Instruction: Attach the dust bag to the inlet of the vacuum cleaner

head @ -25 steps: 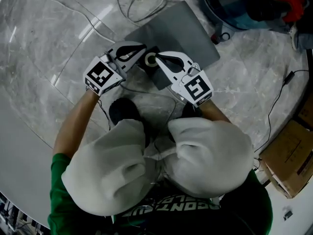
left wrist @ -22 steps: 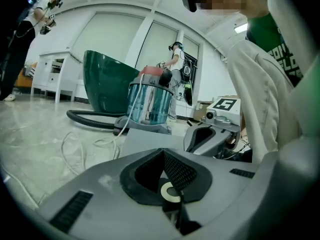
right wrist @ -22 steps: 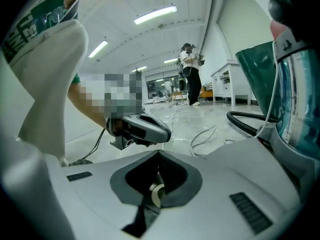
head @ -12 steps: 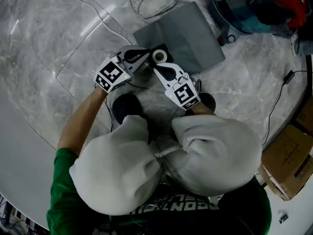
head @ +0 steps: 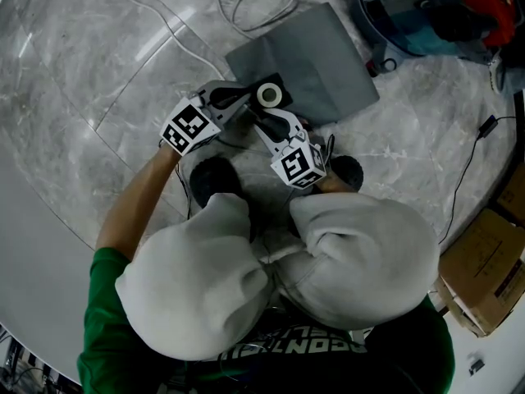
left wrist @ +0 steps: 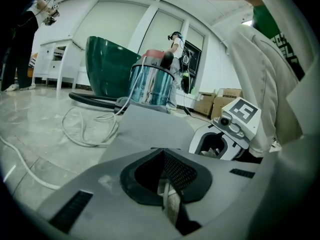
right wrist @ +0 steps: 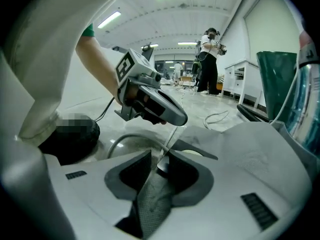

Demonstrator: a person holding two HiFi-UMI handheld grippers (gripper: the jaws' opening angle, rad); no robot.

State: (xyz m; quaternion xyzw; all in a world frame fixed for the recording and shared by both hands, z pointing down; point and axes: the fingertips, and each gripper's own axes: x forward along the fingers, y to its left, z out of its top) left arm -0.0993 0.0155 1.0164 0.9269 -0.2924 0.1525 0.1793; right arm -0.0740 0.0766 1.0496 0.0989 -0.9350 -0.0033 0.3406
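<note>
While the dust bag [head: 316, 64] lies flat on the floor [head: 90, 80] near the vacuum cleaner [head: 402, 11], the left gripper [head: 244, 103] and right gripper [head: 262, 115] meet at its collar [head: 270, 94]. Both pairs of jaws are clamped tight on that collar's thin edge!

White cable [left wrist: 86, 144] loops on floor [head: 82, 97]; probable cardboard box [head: 484, 273] apart.

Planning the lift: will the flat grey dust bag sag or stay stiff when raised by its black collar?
Probably floppy: the grey fabric dust bag lies thin and flat, so its body should droop. Its black collar with a white ring looks stiffer, likely keeping shape where the left gripper and right gripper pinch.
</note>
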